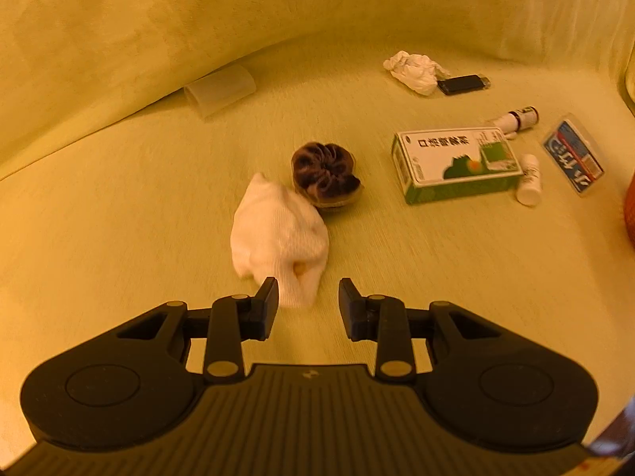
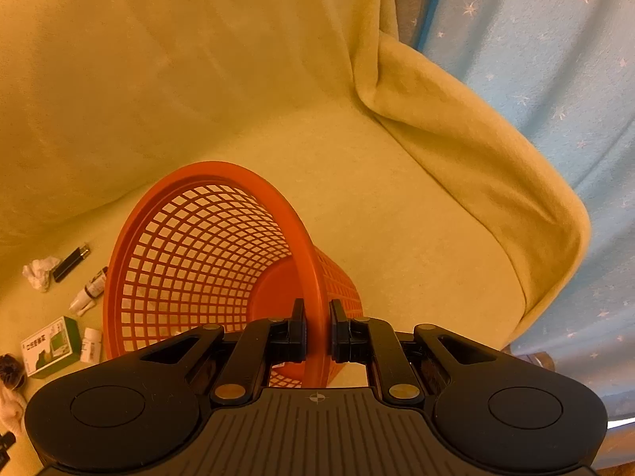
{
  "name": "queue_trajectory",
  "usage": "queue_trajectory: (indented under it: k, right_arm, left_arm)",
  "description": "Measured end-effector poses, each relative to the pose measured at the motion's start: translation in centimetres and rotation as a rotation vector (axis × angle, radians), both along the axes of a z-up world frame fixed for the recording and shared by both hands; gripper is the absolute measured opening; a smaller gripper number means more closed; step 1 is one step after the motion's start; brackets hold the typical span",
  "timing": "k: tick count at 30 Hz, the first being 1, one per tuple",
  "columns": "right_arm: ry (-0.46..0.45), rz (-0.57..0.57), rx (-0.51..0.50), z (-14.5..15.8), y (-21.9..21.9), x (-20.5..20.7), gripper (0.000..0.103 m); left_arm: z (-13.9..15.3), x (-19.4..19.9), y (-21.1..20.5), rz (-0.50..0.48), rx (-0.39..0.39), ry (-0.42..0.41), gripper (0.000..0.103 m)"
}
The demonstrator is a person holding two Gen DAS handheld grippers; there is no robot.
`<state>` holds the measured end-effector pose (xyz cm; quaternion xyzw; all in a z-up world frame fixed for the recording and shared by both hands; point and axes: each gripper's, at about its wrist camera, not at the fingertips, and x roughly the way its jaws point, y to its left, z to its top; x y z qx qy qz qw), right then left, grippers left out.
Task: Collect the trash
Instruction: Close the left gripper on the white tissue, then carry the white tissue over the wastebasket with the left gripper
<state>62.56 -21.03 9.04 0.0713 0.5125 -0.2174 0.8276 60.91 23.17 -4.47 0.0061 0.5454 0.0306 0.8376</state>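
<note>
My left gripper (image 1: 307, 297) is open just short of a white balled sock (image 1: 278, 238) on the yellow sofa seat; the sock's near end lies beside the left finger. Behind the sock sits a brown scrunchie (image 1: 325, 174). A crumpled white tissue (image 1: 414, 71) lies farther back, small at the left edge of the right wrist view as the tissue (image 2: 39, 271). My right gripper (image 2: 317, 331) is shut on the rim of an orange mesh wastebasket (image 2: 190, 254), which is tilted with its mouth toward the scattered items.
A green-and-white box (image 1: 456, 162), a black lighter (image 1: 462, 84), two small white bottles (image 1: 530, 178), a blue packet (image 1: 573, 154) and a clear plastic cup (image 1: 220, 91) lie on the seat. The sofa back rises behind; an armrest (image 2: 496, 166) and blue curtain (image 2: 555, 59) stand right.
</note>
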Motion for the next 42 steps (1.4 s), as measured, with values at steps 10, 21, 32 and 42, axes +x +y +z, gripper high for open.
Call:
queue_trajectory:
  k: [10,21,32,42]
  right_arm:
    - [0.003,-0.036,-0.014,-0.2,0.3,0.2,0.007]
    - [0.005,-0.058,-0.021,0.2,1.3,-0.3,0.007]
    - [0.008,-0.055,-0.01,0.1,1.4,-1.1,0.007]
    - [0.009,-0.002,0.029,-0.2,-0.5,-0.4,0.007]
  left_arm:
    - [-2.8,2.9,0.8,-0.01,0.027,0.022,0.023]
    - [-0.9,2.2,1.9,-0.022,-0.017,-0.008,0.003]
    - [7.8,-1.1,-0.4,-0.057,-0.107,-0.105,0.003]
    - [15.7,-2.6,-9.7,-0.149,-0.256,-0.208,0.003]
